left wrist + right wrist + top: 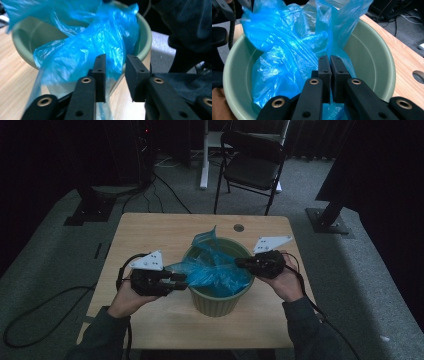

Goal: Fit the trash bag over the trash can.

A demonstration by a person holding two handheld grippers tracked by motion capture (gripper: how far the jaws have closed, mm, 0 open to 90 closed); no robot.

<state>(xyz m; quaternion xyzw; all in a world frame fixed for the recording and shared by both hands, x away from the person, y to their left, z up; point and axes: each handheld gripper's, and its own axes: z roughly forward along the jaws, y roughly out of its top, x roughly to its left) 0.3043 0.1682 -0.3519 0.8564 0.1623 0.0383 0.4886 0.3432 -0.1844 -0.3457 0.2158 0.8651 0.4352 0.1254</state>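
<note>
Two grippers: right gripper [330, 75] pinches one blue bag [287, 57]; left gripper [115, 75] gapes beside one bucket [146, 37].

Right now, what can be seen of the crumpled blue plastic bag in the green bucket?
The crumpled blue plastic bag is thin, glossy and see-through, creased all over. It sits bunched in the round pale green bucket on the wooden table, one corner sticking up above the rim, another part draped over the rim toward the left gripper, whose jaws stand apart. The right gripper is shut, with film at its pads.
</note>
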